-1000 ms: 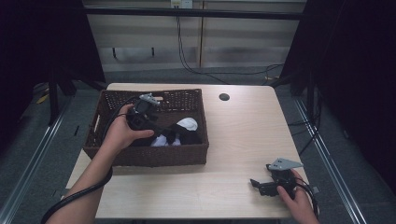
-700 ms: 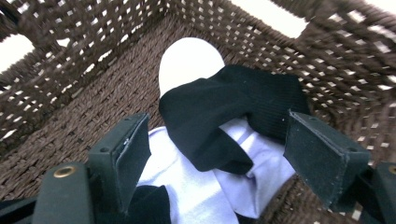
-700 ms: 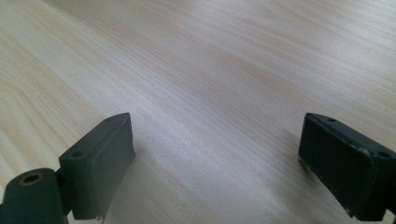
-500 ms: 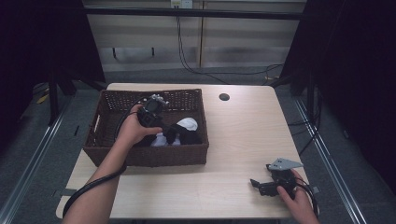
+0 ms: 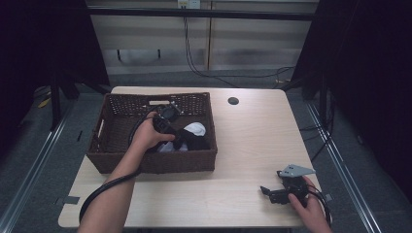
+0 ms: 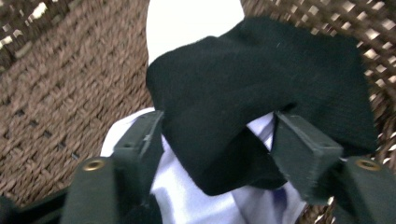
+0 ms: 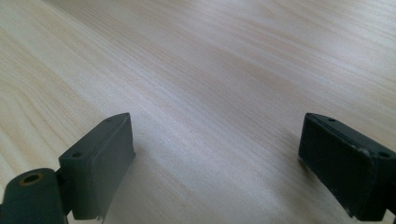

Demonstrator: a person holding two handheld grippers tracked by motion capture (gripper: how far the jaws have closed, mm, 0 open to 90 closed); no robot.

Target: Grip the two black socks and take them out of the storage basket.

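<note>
Basket (image 5: 145, 162) sits mid-left of the high view on the surface (image 5: 252, 145). Inside, the left tool (image 6: 217, 154) has just been closing around the black sock (image 6: 261, 88), pads not clearly pinching yet. Risk: it snags the white cloth (image 6: 187, 200) underneath too. Right tool (image 7: 217, 163), lower right, gapes empty.

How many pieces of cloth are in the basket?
3: a black cloth between the left claw's jaws, a pale one beneath it, a white one beyond. More may be hidden.
</note>
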